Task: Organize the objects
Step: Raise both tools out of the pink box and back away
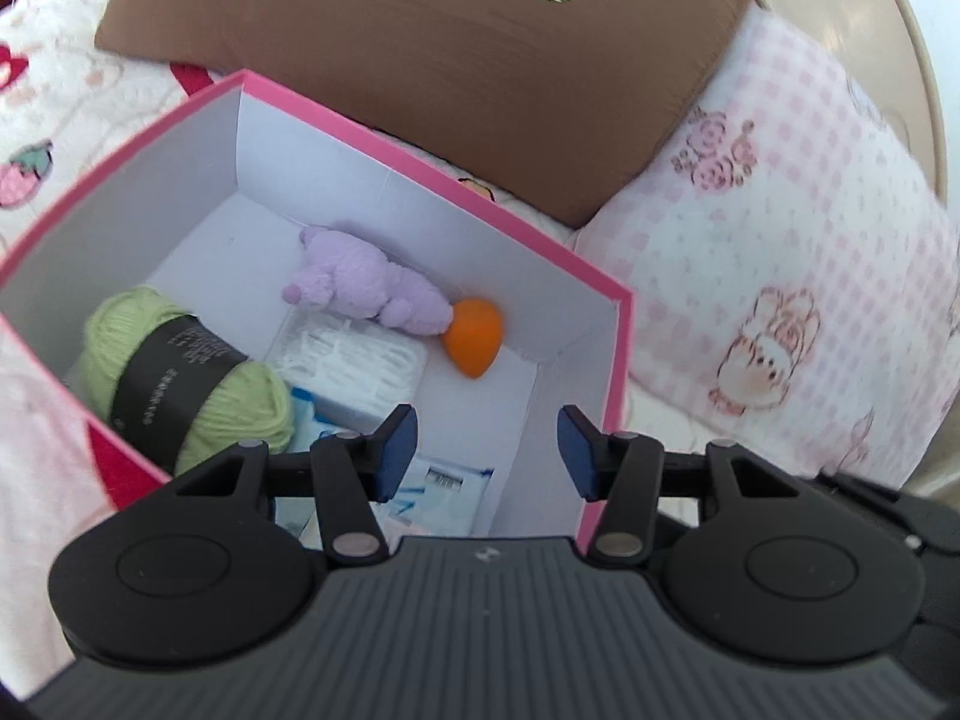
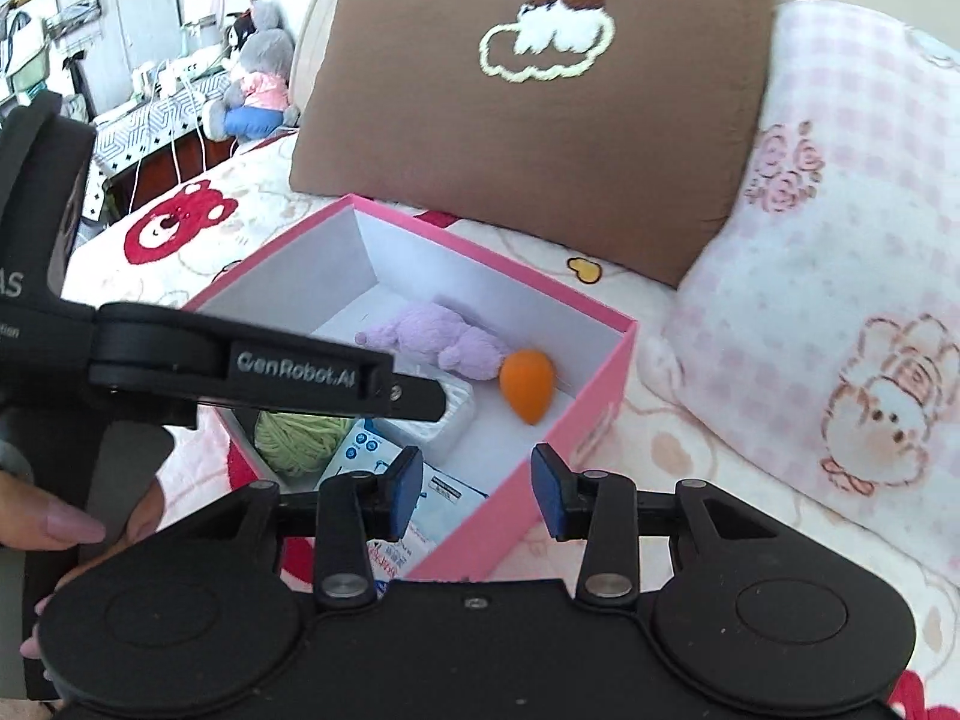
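Box (image 1: 420, 156): pink outside, white inside, lid off, set on a printed bedspread (image 1: 36, 114) in front of a brown cushion (image 1: 420, 60)
Left wrist view, contents: green yarn (image 1: 180, 372) with a dark band at the left wall; purple plush (image 1: 366, 282) toward the far wall; orange egg-shaped piece (image 1: 474, 333) touching the plush's end; white packet (image 1: 354, 366) between yarn and orange piece; blue-and-white packets (image 1: 444, 480) at the near end
Left wrist view, surroundings: pink checked pillow (image 1: 780, 276) right of the box
Left wrist view, left gripper (image 1: 486, 450): held over the near end of the box, blue pads apart, nothing between them
Right wrist view, box (image 2: 570, 420): seen from farther off, same plush (image 2: 438, 339), orange piece (image 2: 528, 384), yarn (image 2: 300, 435) and packets (image 2: 384, 456) inside
Right wrist view, left gripper (image 2: 270, 378): black arm reaching in from the left over the box, held by a hand (image 2: 72, 525); jaw state not readable here
Right wrist view, right gripper (image 2: 474, 492): over the near corner of the box, pads apart, gripping nothing
Right wrist view, background: brown cushion (image 2: 540, 132), checked pillow (image 2: 840, 240), grey plush toys (image 2: 258, 84) on a far table
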